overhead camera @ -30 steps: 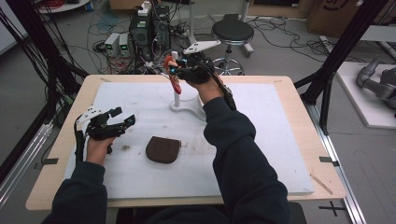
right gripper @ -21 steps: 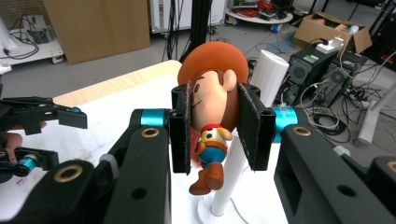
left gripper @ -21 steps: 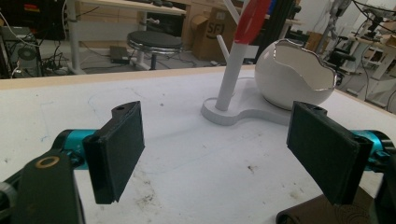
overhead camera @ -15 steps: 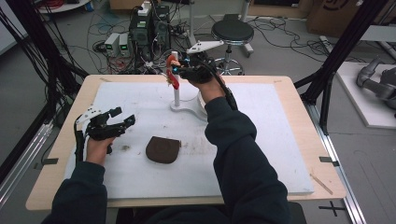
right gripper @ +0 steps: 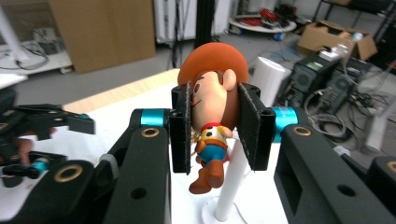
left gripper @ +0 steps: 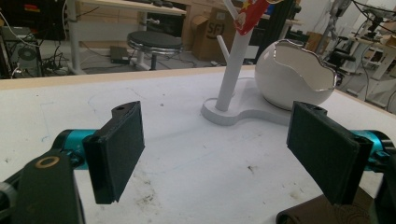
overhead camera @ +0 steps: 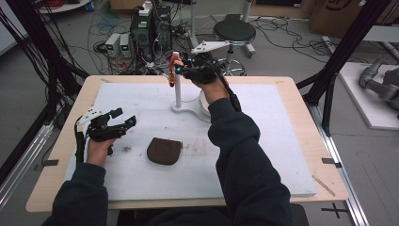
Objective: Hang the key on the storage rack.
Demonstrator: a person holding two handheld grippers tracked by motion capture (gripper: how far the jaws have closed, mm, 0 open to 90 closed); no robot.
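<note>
A small cowboy figurine (right gripper: 212, 107) with an orange hat hangs between the pads of my right gripper (right gripper: 215, 128), which is shut on its head. In the high view the figurine (overhead camera: 173, 70) is held beside the top of a white peg stand (overhead camera: 179, 92) at the back of the mat. A white egg-shaped bowl (left gripper: 294, 70) rests on the stand's base. My left gripper (overhead camera: 124, 120) hovers low over the mat's left side, jaws wide open and empty (left gripper: 224, 154). A brown pouch (overhead camera: 164, 151) lies flat just right of it.
A white mat (overhead camera: 282, 141) covers the wooden table (overhead camera: 70, 122). The person's right arm reaches across the middle of the mat and hides part of the bowl. Beyond the far edge stand a stool (overhead camera: 234, 30), computer boxes and cables.
</note>
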